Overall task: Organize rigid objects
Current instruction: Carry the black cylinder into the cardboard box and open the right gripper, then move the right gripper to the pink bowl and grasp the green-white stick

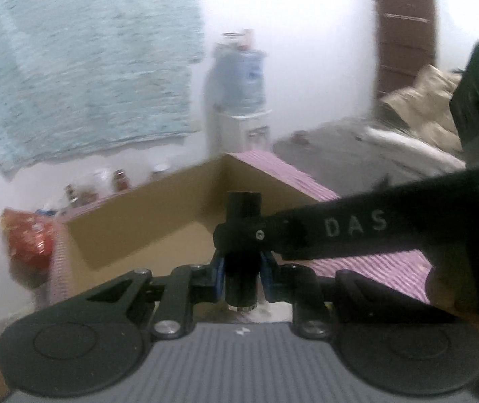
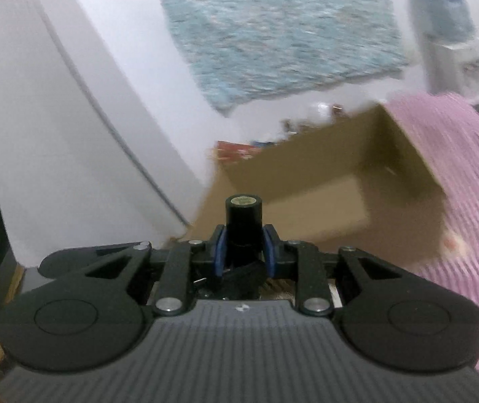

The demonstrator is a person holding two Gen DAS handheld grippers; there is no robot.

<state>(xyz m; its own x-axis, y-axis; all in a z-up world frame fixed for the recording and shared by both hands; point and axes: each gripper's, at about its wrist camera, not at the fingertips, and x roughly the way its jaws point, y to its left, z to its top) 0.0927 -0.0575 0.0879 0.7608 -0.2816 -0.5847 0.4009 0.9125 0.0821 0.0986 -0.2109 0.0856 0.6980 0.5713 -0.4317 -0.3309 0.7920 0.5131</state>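
The blue pads of the left gripper [image 1: 242, 270] are squeezed almost all the way together on a short black cylinder [image 1: 242, 252], a hard round stick standing upright between them. A long black bar with white letters [image 1: 357, 226] joins that stick at a clamp and runs off to the right, so it looks like one piece of a bigger black tool.

The right gripper [image 2: 243, 252] is nearly closed too. Its blue pads pinch another short black cylinder with a pale round label on top [image 2: 243, 216]. This one also stands upright and pokes out above the pads.

In front of both grippers sits an open brown cardboard box [image 2: 323, 181] on a pink striped cloth [image 2: 468, 181]. The box looks empty where its inside can be seen. The pictures are blurry, so small things are hard to tell.

The job now seems to be carrying the black tool over to the box. To do it well, both hands should go together, at the same speed, so the tool does not twist. Keep both squeezes tight, lift it over the box wall, and lower it gently.
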